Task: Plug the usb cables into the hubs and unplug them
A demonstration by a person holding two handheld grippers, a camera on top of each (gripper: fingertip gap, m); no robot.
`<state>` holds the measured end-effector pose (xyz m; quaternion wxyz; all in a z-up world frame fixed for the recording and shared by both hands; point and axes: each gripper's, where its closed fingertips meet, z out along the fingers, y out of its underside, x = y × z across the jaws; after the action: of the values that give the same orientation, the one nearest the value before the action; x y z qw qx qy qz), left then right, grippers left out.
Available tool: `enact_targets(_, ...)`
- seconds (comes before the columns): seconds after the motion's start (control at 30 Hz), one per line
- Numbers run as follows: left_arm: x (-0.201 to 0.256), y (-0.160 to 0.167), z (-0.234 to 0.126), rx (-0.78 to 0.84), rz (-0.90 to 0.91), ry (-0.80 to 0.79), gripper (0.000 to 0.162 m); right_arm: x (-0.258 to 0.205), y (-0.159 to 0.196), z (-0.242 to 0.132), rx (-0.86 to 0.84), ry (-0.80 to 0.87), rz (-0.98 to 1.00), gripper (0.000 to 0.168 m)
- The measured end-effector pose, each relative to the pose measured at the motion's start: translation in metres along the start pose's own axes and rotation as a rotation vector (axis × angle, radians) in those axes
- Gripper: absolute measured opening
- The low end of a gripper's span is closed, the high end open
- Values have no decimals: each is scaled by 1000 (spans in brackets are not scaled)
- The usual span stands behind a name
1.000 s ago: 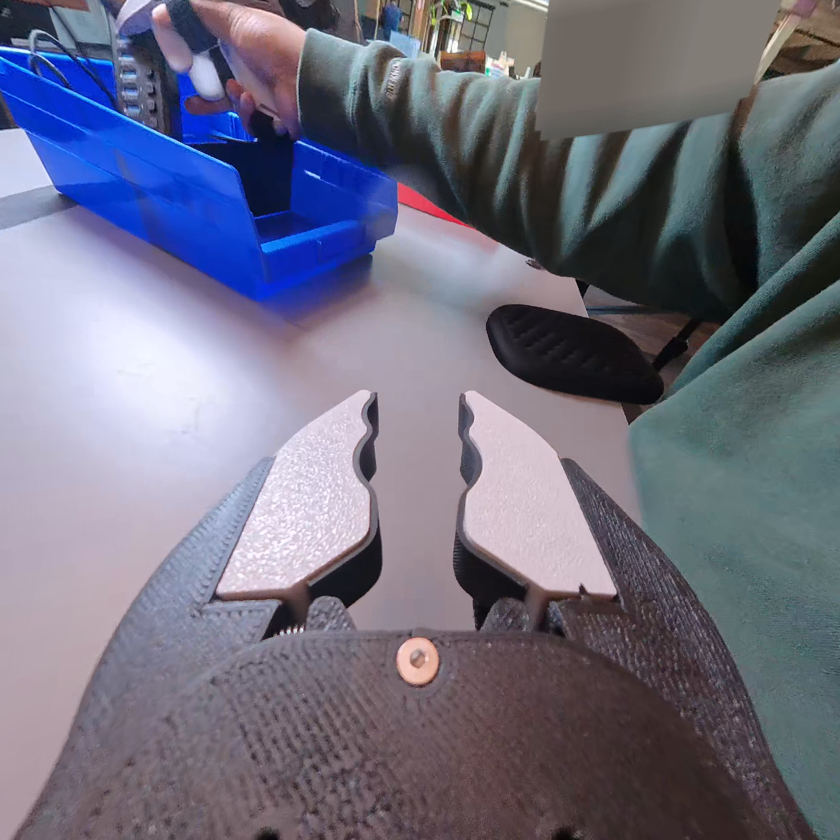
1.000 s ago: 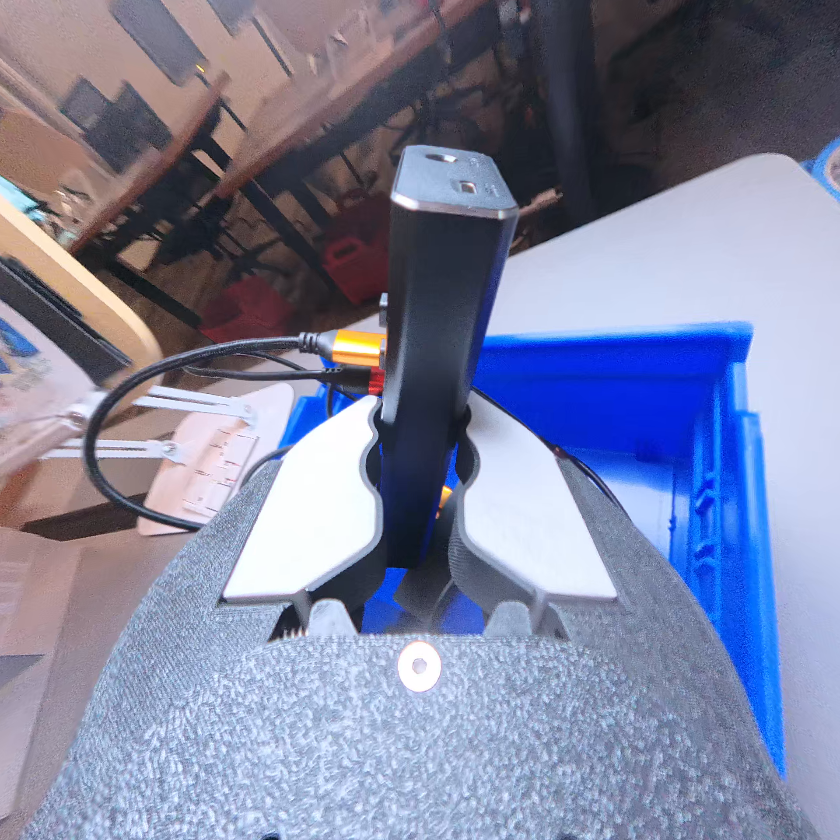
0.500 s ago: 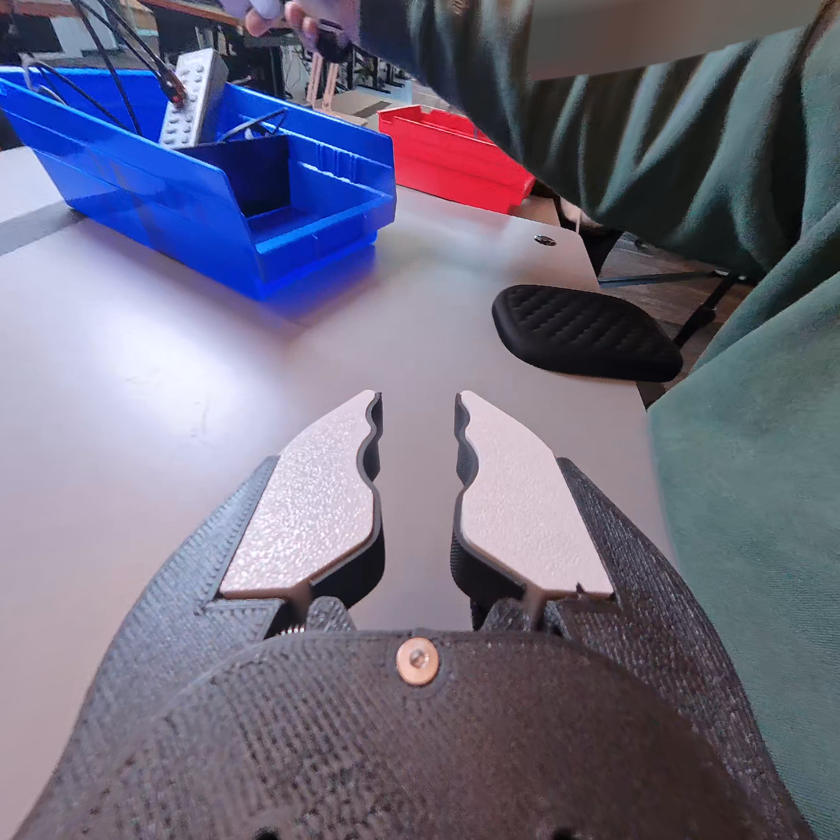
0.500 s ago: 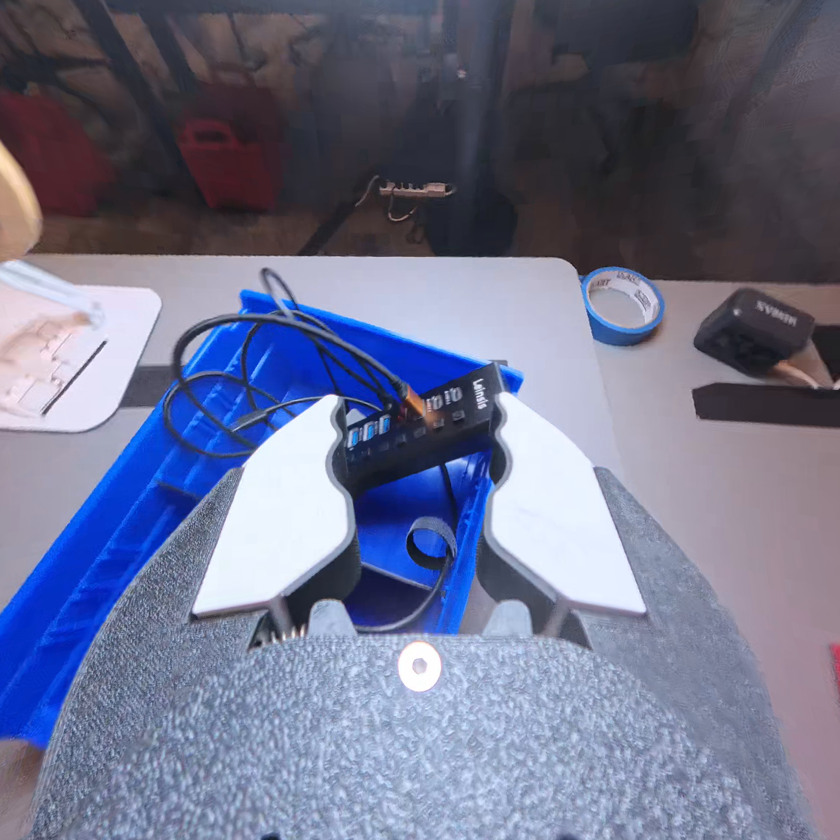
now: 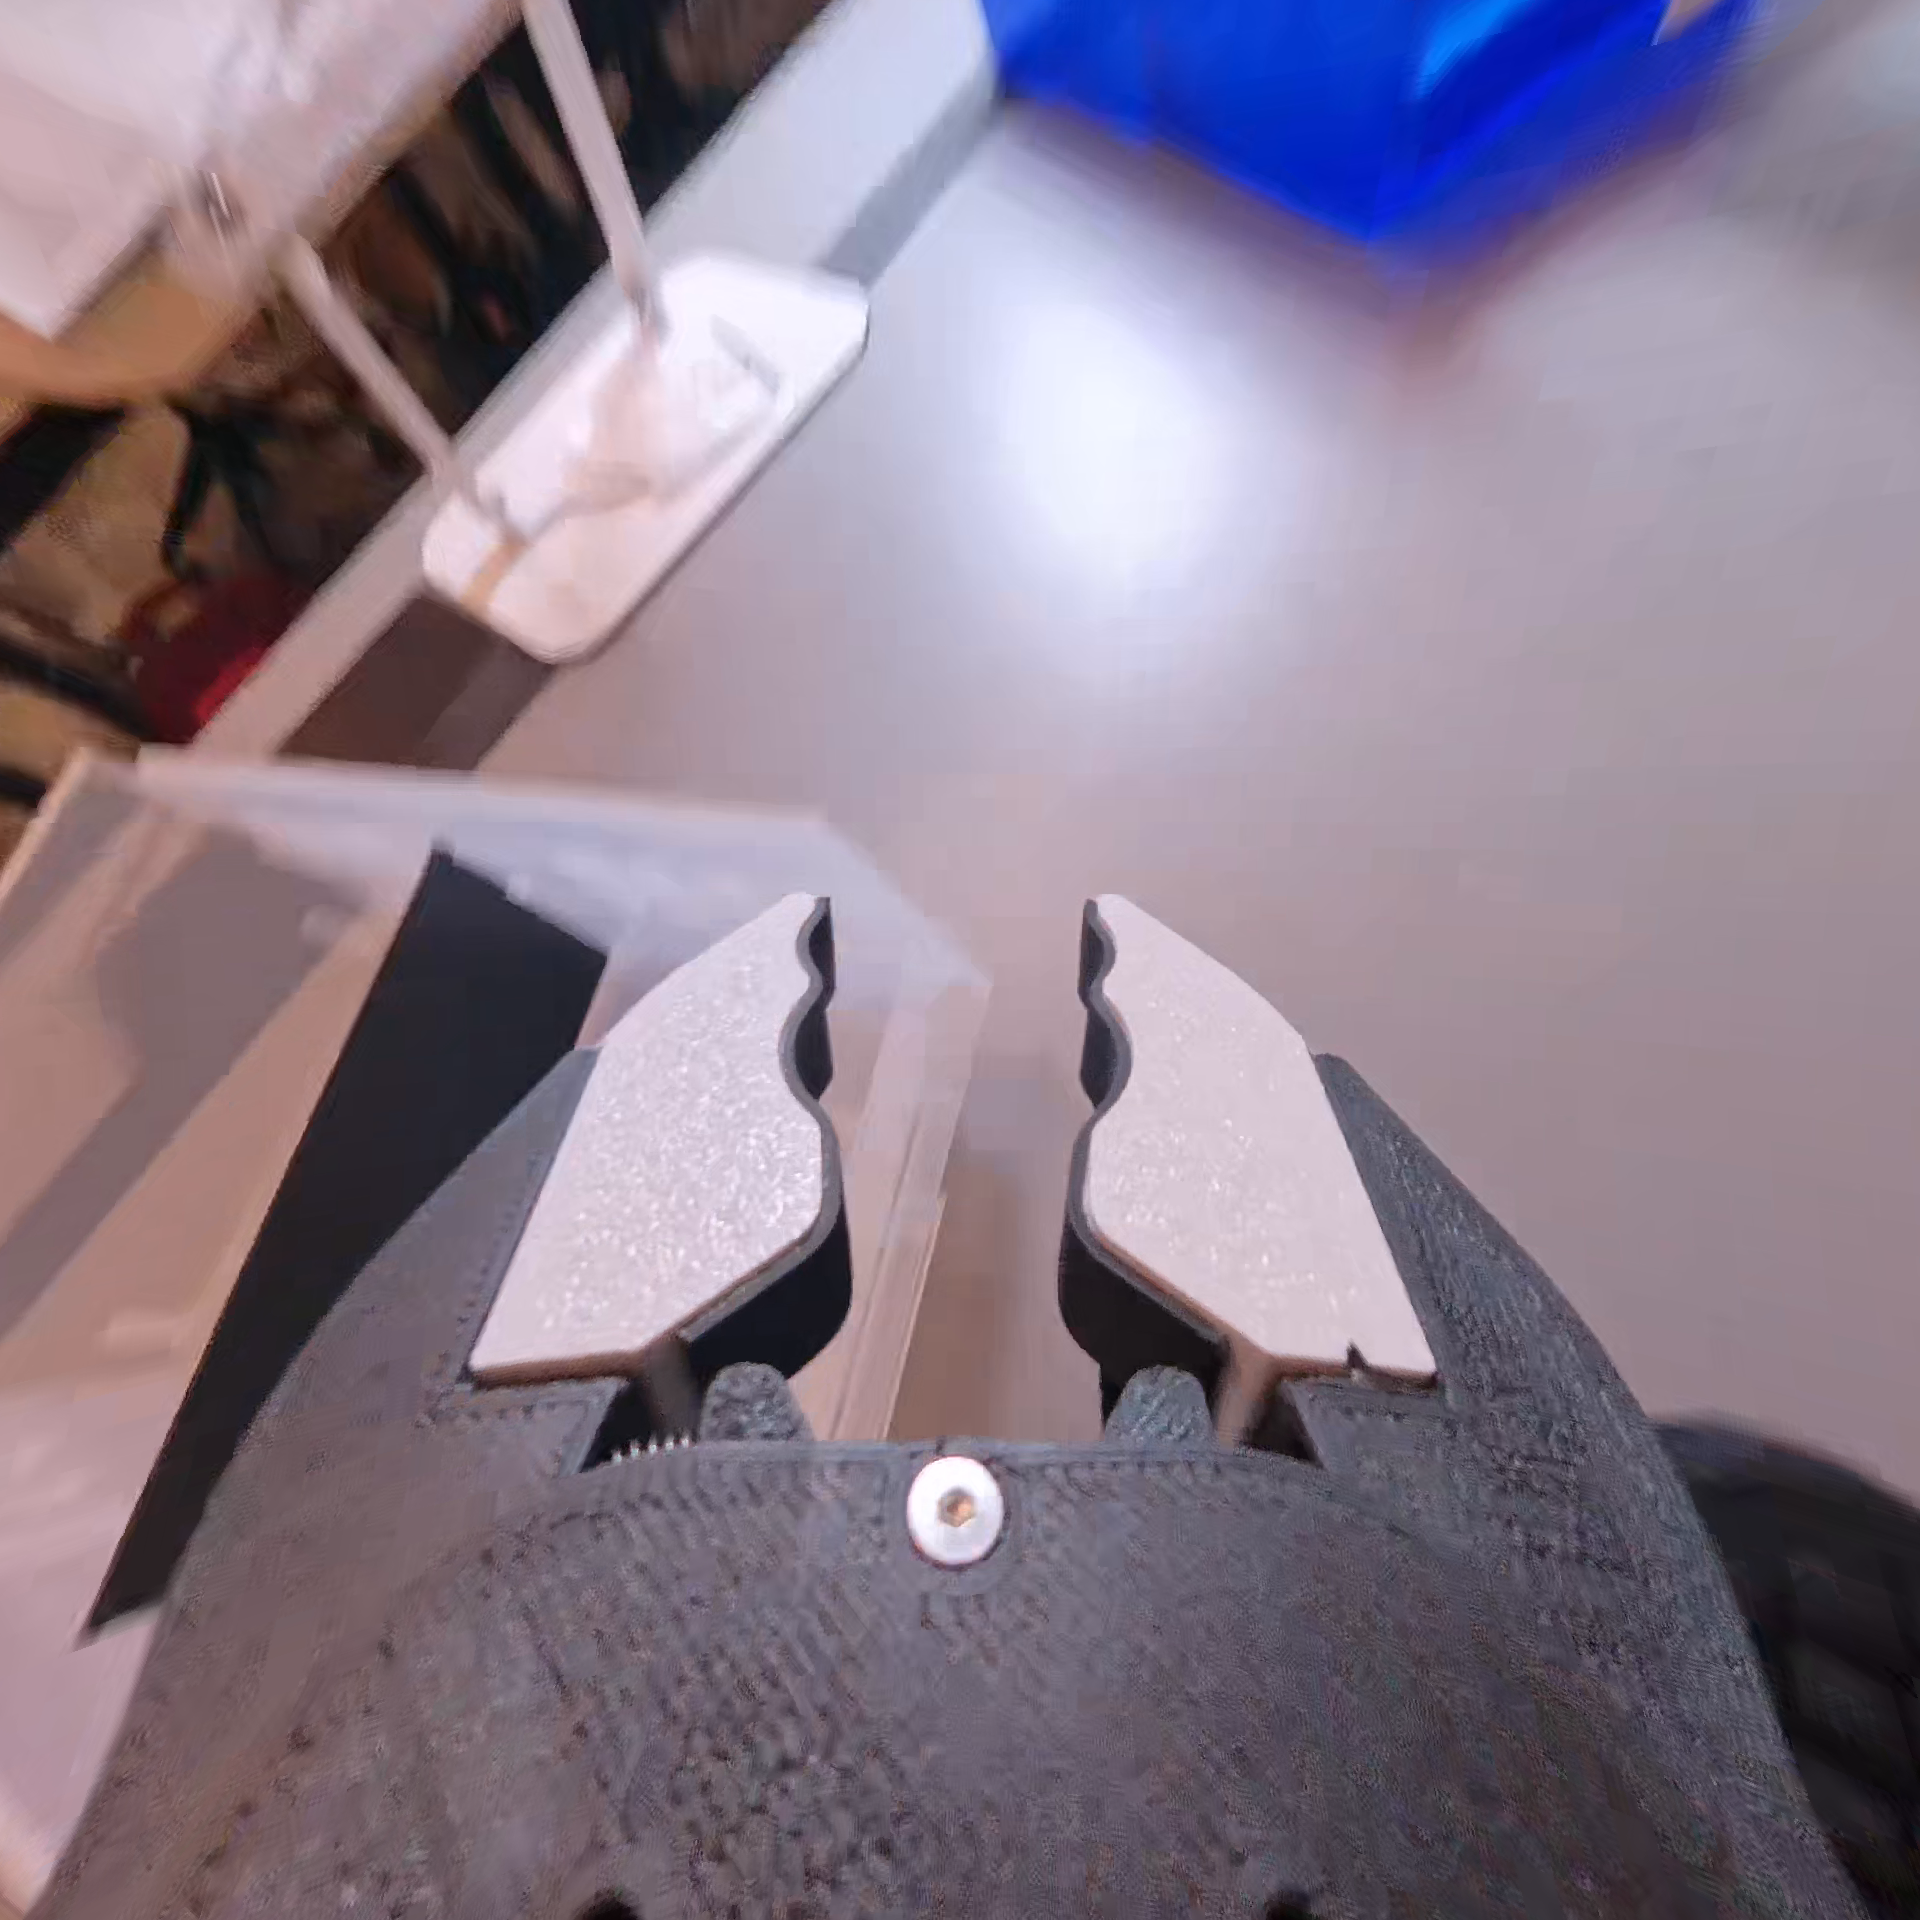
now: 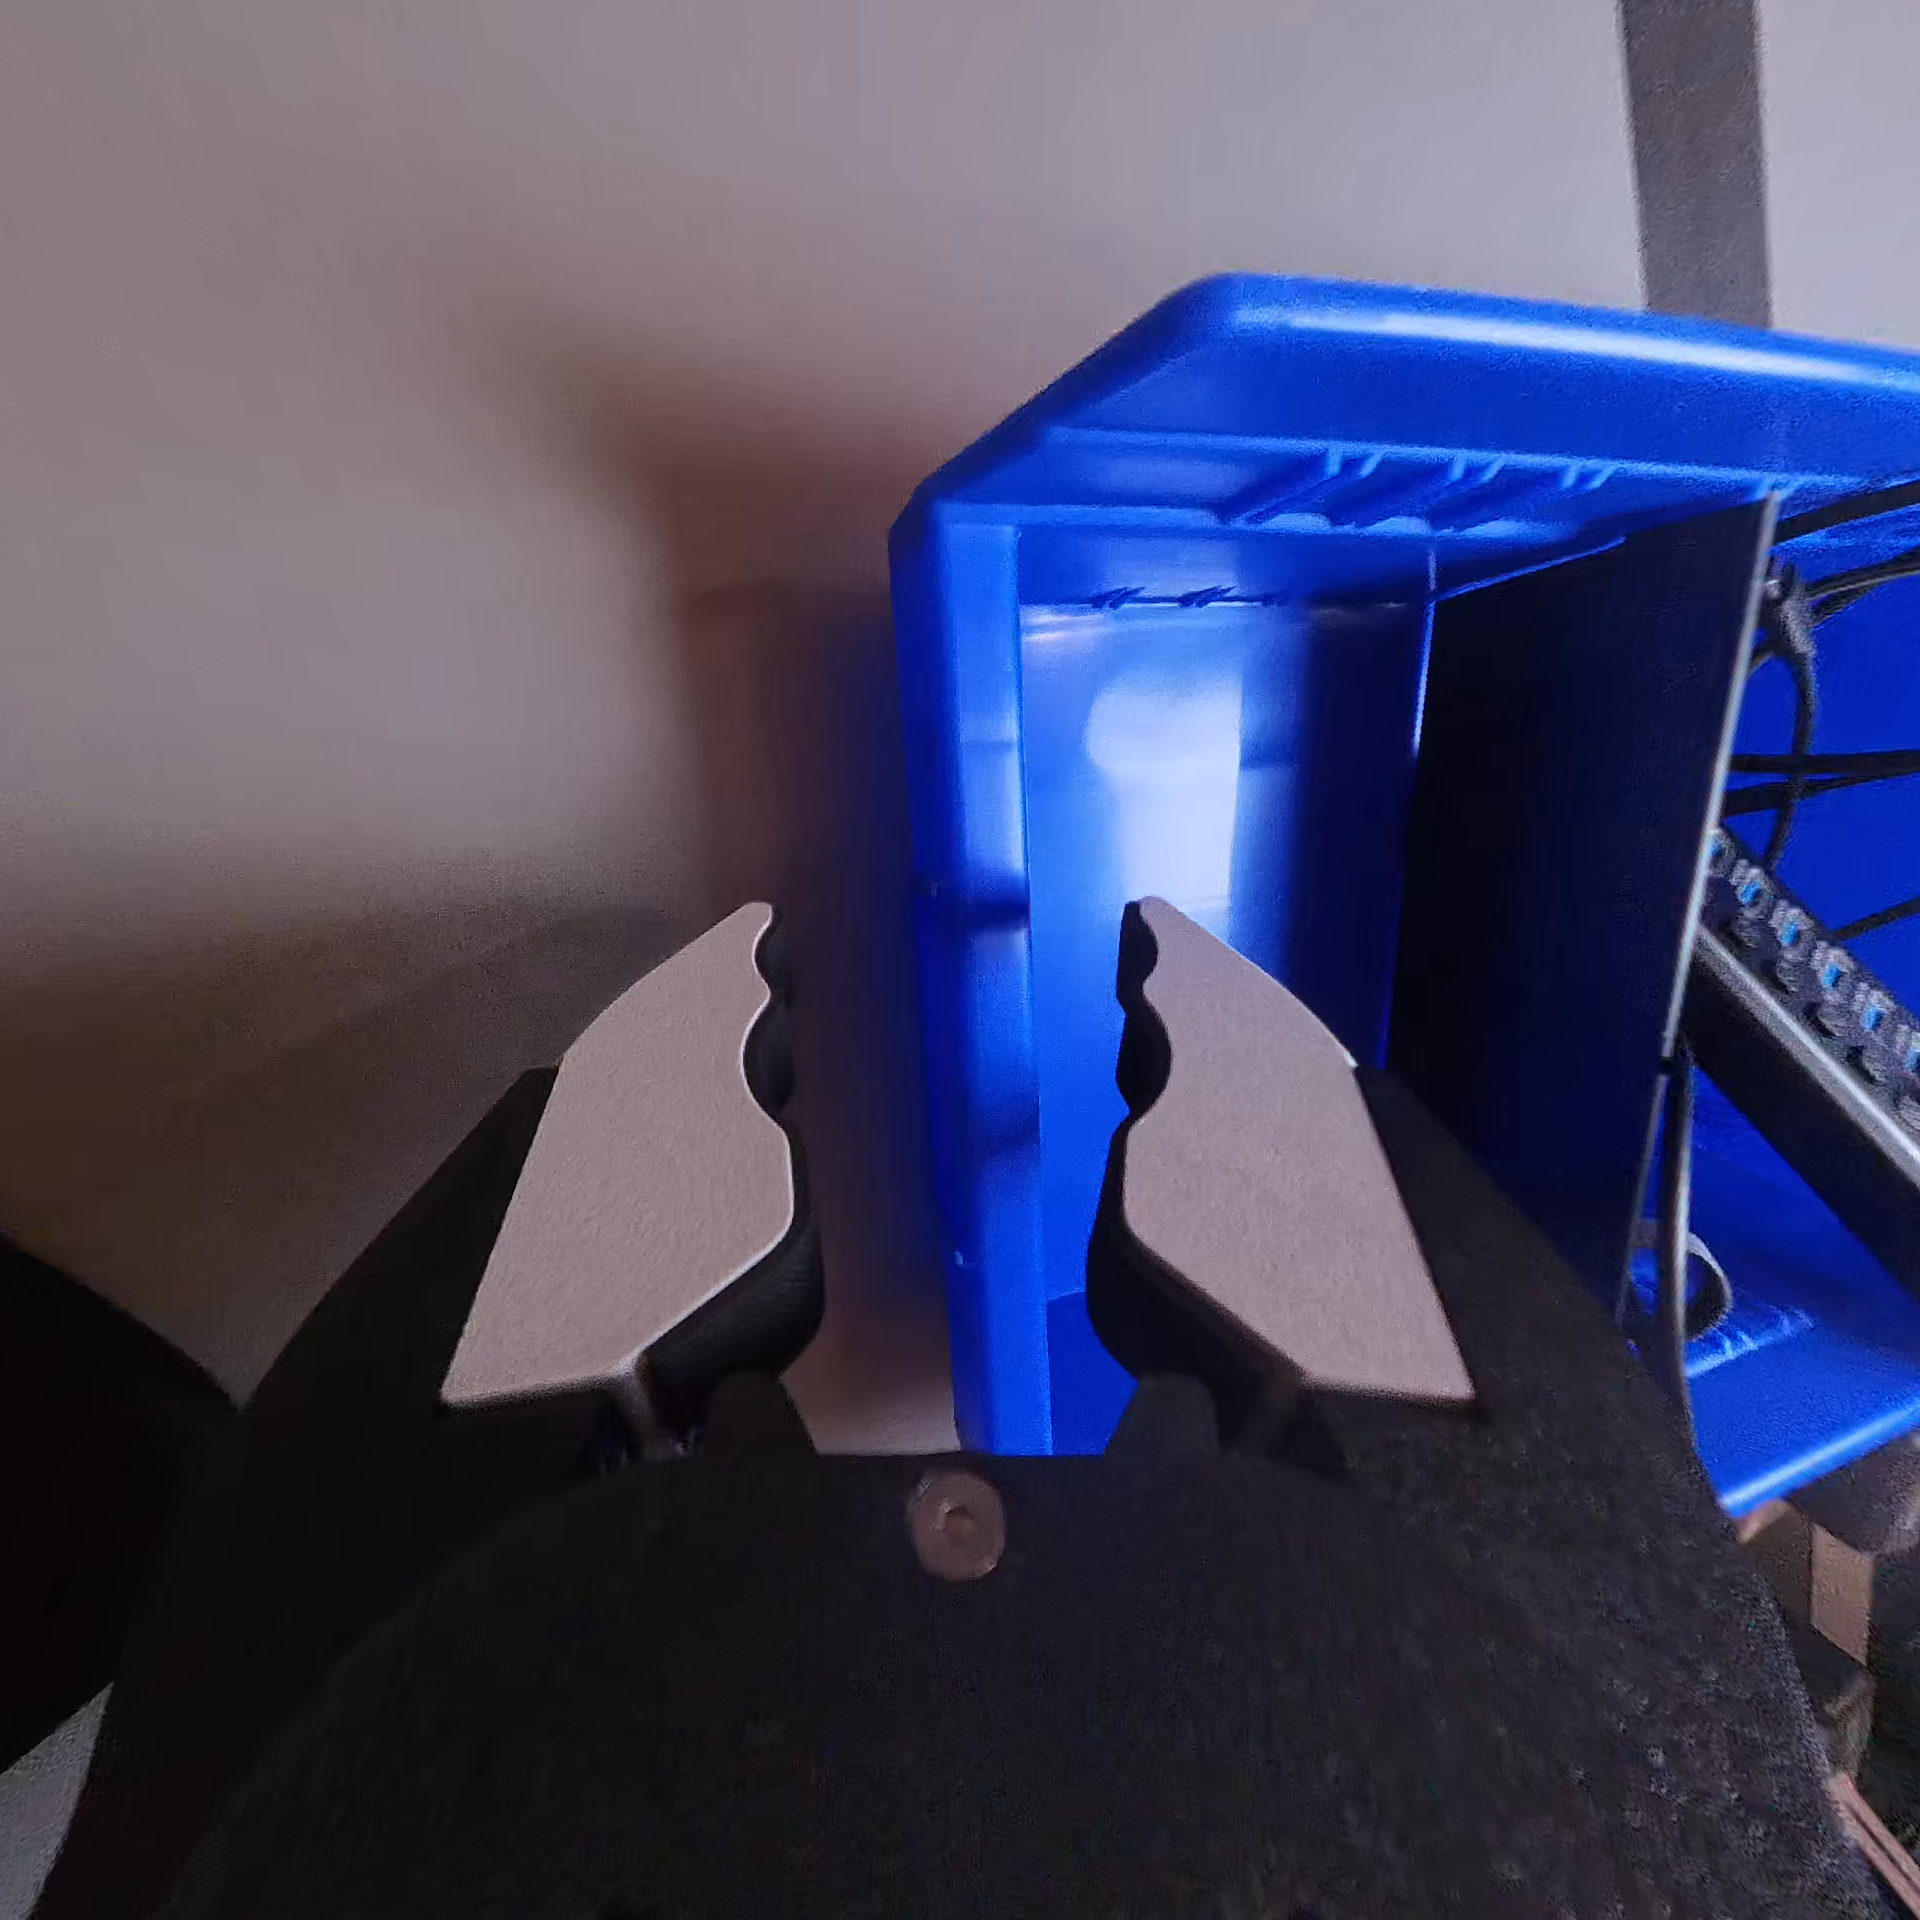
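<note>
My right gripper (image 6: 951, 925) is open and empty, low over the near-left corner of a blue bin (image 6: 977, 831). A black divider (image 6: 1558, 831) splits the bin. Behind it, at the right edge, a hub (image 6: 1808, 987) with a row of blue ports leans in the bin among black cables (image 6: 1797, 665). My left gripper (image 5: 956, 925) is open and empty above the grey table (image 5: 1351, 831). The same blue bin shows blurred at the top right of the left wrist view (image 5: 1351, 94).
A clear plastic box (image 5: 520, 862) with a black piece inside lies under my left gripper's left finger. A white flat stand base (image 5: 644, 468) with thin rods sits near the table's far edge. A grey tape strip (image 6: 1694, 156) runs across the table beyond the bin. My right fingertips sit around 35 cm from my left ones.
My right gripper has let go of the hub, which now lies in the bin, and has swung down to the bin's corner. My left gripper has swung left, toward the clear box and white stand.
</note>
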<state>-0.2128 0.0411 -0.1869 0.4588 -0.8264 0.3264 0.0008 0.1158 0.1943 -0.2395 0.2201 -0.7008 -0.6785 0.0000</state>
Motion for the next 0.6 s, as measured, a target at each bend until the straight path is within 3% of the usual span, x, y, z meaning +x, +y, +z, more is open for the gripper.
enact_targets(0.03,-5,19,-2,-94,5,-2,48,0,5,8,-27,-15,3,59)
enact_targets(0.1,-13,60,-5,-286,26,4,51,1,11,20,-59,-22,-21,27)
enact_targets(0.17,-21,104,-6,-494,67,-1,51,-1,9,23,-66,1,-63,27)
enact_targets(0.23,-28,137,-6,-638,157,-14,36,-10,5,20,-58,20,-105,27)
enact_targets(0.4,-20,121,9,-553,328,-48,29,-73,-15,7,9,12,-206,28)
enact_targets(0.6,21,85,34,-453,469,66,30,-145,-47,-7,78,-29,-348,29)
